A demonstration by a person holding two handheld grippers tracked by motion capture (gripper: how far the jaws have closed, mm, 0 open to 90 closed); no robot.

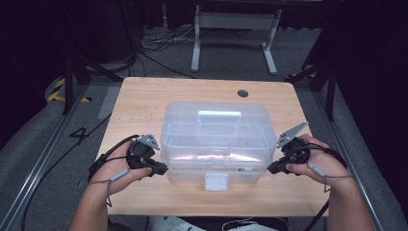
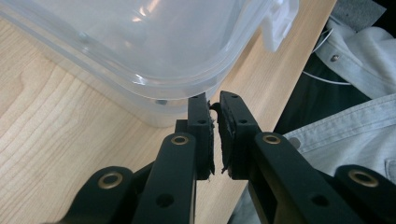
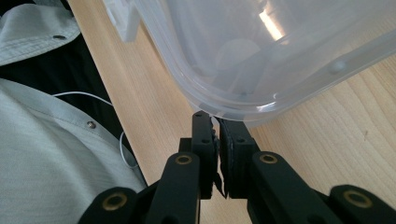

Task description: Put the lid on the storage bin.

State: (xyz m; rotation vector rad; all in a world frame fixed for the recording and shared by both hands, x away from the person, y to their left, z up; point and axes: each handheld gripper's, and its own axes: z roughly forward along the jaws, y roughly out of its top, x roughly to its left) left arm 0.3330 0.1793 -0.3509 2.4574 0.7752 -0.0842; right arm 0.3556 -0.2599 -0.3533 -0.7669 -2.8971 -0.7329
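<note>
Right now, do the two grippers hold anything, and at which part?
Nothing is held. The left gripper and the right gripper are both shut with nothing between the jaws, each with its tips at a near bottom corner of the clear plastic box.

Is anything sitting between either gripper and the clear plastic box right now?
Nothing visible. The left gripper and right gripper, both shut, sit right at the near corners of the clear box, with only bare table around them.

The pale wooden table is lit brightly from overhead while the surroundings are left dark; glare is thrown off the clear plastic lidded box, and nearby black jaws are blurred.
</note>
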